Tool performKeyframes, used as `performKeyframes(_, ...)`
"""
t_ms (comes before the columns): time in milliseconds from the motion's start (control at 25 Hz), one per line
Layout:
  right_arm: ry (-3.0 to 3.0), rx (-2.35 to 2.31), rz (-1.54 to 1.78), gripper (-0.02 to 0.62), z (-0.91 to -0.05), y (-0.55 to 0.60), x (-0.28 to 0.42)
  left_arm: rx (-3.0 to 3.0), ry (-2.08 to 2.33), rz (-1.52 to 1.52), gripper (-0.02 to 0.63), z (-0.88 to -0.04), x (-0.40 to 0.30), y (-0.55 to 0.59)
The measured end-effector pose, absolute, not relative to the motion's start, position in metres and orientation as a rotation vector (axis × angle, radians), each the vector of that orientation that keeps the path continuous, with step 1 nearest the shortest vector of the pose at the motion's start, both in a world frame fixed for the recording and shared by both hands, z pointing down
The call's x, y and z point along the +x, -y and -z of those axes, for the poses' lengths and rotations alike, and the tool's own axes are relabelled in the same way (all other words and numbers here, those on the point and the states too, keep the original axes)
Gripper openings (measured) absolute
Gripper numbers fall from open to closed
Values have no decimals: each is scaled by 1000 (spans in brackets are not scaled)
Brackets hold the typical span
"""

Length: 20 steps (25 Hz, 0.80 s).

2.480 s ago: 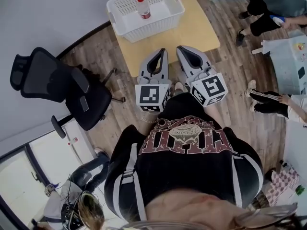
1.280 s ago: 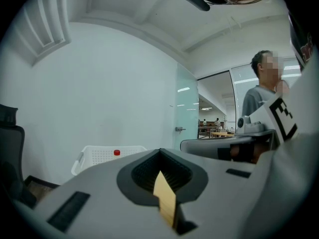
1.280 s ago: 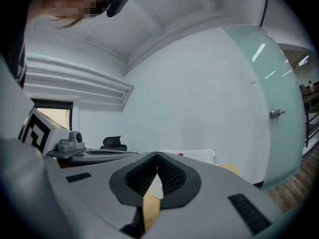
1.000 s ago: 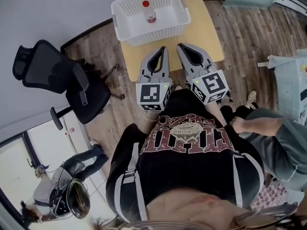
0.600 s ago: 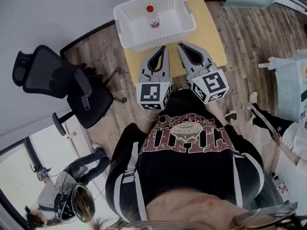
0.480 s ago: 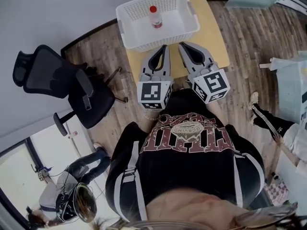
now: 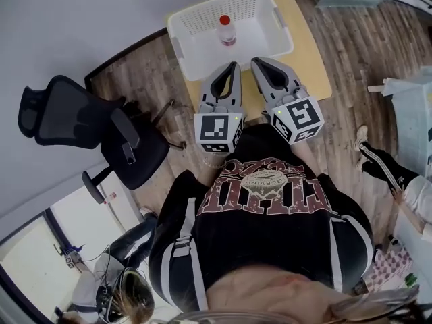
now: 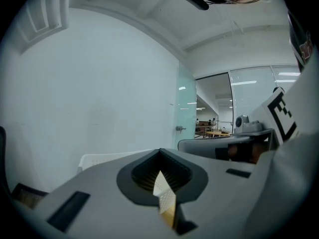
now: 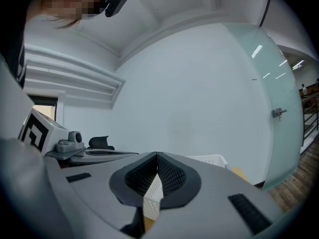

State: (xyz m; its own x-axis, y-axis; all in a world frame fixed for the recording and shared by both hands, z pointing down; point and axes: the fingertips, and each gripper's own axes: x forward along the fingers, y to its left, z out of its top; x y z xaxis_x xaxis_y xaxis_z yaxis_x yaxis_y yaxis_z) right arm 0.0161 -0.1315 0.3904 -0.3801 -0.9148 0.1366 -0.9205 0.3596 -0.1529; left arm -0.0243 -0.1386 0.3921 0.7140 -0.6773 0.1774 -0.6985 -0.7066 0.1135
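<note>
In the head view both grippers are held side by side in front of the person's chest, pointing at a white perforated basket (image 7: 263, 36). My left gripper (image 7: 235, 65) and right gripper (image 7: 255, 61) are shut with nothing between the jaws. Their tips hover over the near edge of a light wooden table (image 7: 307, 59), just short of the basket. A clear bottle with a red cap (image 7: 227, 29) stands upright inside the basket. In the left gripper view my left gripper (image 8: 159, 151) hides most of the basket rim (image 8: 99, 158). The right gripper view shows my right gripper (image 9: 157, 154) and the basket (image 9: 212, 159) beyond.
A black office chair (image 7: 81, 127) stands on the wood floor left of the table. Someone's legs (image 7: 385, 164) show at the right edge near a pale blue table (image 7: 415, 93). Another person (image 7: 121, 275) crouches at lower left. A pale wall lies behind the basket.
The head view has shifted, so basket and table now sit further right. Both grippers stay shut, side by side. The red cap and the person have left the left gripper view.
</note>
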Motion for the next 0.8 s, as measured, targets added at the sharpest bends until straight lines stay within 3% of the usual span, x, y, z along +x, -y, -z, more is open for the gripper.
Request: performKeyframes(800,2504,1747,-359,17,-407,160,-3,2722,1092,-183,46,-404,-52,168)
